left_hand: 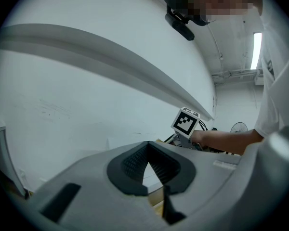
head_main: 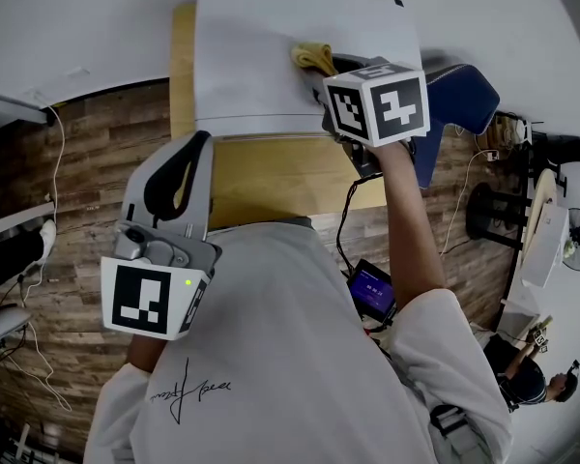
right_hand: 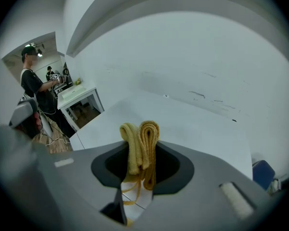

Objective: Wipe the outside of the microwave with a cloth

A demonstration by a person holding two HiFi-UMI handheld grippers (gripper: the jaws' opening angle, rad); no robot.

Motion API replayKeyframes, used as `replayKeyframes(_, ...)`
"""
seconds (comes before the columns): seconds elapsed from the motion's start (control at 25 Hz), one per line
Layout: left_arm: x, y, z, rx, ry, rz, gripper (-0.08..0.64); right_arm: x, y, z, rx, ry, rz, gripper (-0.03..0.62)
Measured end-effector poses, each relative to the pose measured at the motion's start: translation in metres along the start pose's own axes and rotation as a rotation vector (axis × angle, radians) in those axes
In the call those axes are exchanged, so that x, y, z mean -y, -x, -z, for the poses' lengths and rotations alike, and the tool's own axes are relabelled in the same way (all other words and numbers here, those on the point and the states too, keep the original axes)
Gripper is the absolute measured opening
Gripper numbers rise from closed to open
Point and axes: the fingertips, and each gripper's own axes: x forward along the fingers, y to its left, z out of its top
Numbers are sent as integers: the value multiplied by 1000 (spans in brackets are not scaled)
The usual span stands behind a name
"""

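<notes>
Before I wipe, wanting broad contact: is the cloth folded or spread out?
Folded. The cloth sticks up as two doubled yellow loops pinched between the right gripper's jaws, not spread flat.

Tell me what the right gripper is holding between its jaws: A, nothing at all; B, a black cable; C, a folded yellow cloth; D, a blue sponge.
C: the right gripper view shows the right gripper shut on a folded yellow cloth, held over the white top of the microwave.
</notes>
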Motion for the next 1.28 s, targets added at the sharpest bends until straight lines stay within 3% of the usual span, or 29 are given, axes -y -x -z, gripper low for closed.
replayKeyframes(1.28, -5, 18, 1, 8, 13, -79, -6, -121, -33, -47, 47, 105, -282, 120)
